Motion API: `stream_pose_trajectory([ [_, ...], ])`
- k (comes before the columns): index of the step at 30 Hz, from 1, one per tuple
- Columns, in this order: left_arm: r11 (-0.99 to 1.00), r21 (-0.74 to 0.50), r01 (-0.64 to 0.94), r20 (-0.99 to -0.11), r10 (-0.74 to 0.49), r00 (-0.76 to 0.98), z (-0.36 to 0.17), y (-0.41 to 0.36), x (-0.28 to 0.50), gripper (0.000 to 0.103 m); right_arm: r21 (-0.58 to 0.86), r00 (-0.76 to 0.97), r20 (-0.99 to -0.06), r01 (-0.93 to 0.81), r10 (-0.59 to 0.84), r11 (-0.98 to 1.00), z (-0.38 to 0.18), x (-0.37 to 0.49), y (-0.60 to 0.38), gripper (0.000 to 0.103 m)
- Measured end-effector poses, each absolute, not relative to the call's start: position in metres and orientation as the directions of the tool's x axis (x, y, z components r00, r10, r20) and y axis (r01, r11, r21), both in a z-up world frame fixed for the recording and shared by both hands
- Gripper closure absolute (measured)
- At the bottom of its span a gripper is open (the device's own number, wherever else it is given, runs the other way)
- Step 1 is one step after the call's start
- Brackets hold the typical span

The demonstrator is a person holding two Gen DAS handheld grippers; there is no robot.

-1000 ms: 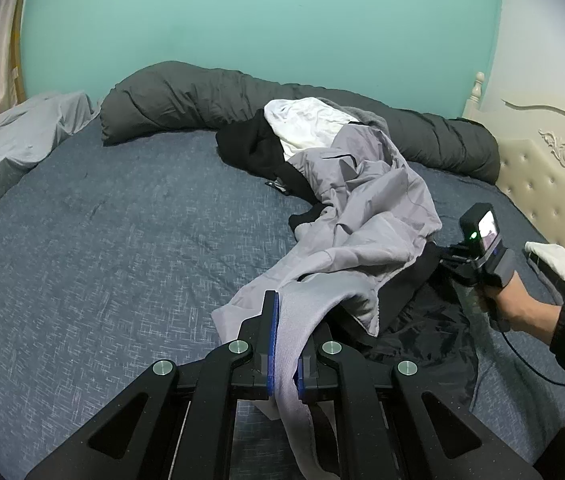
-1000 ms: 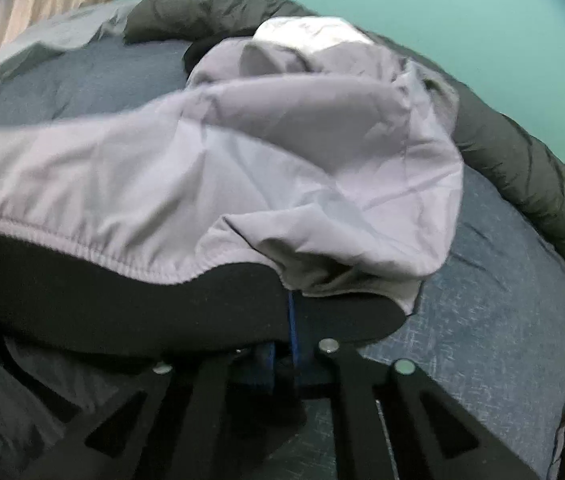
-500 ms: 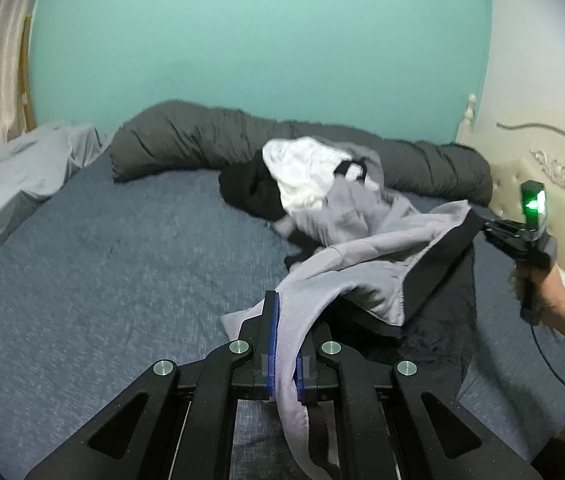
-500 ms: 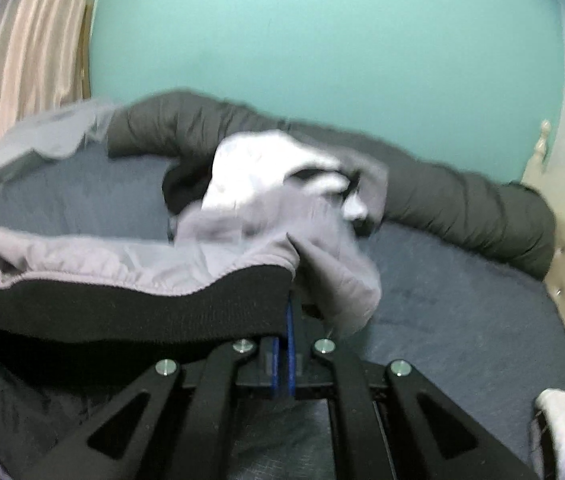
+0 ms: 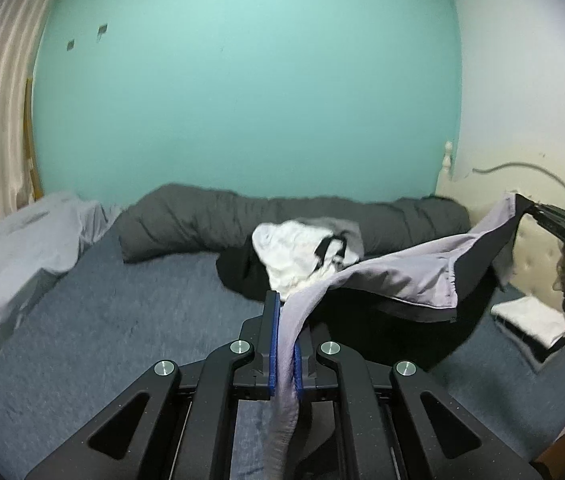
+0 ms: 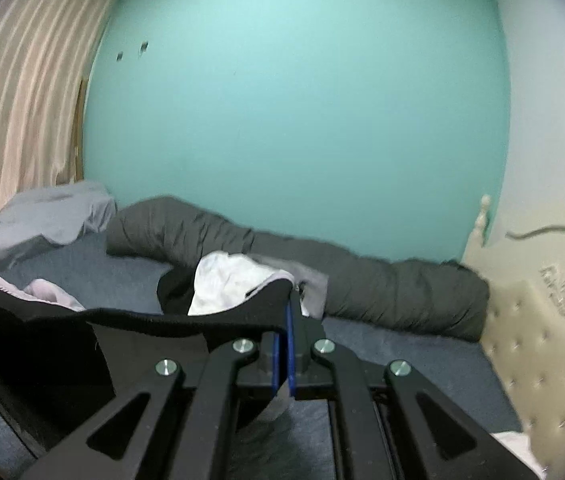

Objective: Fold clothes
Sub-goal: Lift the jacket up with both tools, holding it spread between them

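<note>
A grey jacket with black lining [image 5: 406,276] hangs stretched in the air between my two grippers above the blue bed. My left gripper [image 5: 285,320] is shut on its grey hem, which trails down between the blue pads. My right gripper [image 6: 287,320] is shut on the black edge of the same jacket [image 6: 130,320]; in the left wrist view that right gripper [image 5: 530,212] is raised at the far right, held by a hand. A pile of white and black clothes [image 5: 302,256] lies on the bed behind the jacket.
A rolled dark grey duvet [image 5: 202,220] runs along the teal wall. A grey pillow [image 5: 18,248] lies at the left, a folded white cloth [image 5: 530,320] at the right by the cream headboard [image 6: 542,348]. Blue mattress [image 5: 102,328] is bare at the left.
Both grippers rose, lifting the jacket off the bed and pulling it taut between them. The right gripper moved up and farther right. Views now point at the wall.
</note>
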State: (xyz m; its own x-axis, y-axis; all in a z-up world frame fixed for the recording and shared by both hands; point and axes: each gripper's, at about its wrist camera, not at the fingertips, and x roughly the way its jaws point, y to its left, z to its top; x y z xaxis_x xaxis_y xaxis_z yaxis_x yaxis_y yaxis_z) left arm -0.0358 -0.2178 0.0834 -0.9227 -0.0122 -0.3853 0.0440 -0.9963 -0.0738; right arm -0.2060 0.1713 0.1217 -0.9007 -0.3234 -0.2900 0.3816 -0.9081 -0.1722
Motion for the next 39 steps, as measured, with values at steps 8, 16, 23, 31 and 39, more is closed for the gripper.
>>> stream_pose_trajectory([
  [8,-1.000,-0.020,0.018,-0.282,-0.011,-0.959,0.159,-0.192,0.005,0.098,-0.161,-0.935,-0.183,0.335,-0.305,-0.928,0.210,-0.141,0.210,0.101],
  [16,-1.000,0.001,0.001,-0.203,-0.001,-0.979,0.227,-0.178,0.040,0.098,-0.184,-0.941,-0.130,0.334,-0.314,-0.924,0.275,-0.083,0.233,0.101],
  [23,-1.000,0.019,0.006,-0.148,-0.009,-0.989,0.273,-0.171,0.070,0.098,-0.211,-0.945,-0.085,0.327,-0.316,-0.921,0.321,-0.046,0.240,0.101],
  [31,-1.000,0.031,0.005,-0.130,-0.009,-0.992,0.294,-0.168,0.093,0.098,-0.219,-0.943,-0.062,0.332,-0.327,-0.917,0.361,-0.010,0.247,0.101],
  [39,-1.000,0.026,0.006,-0.200,-0.011,-0.980,0.265,-0.175,0.067,0.098,-0.212,-0.918,-0.228,0.372,-0.325,-0.903,0.308,-0.066,0.236,0.101],
])
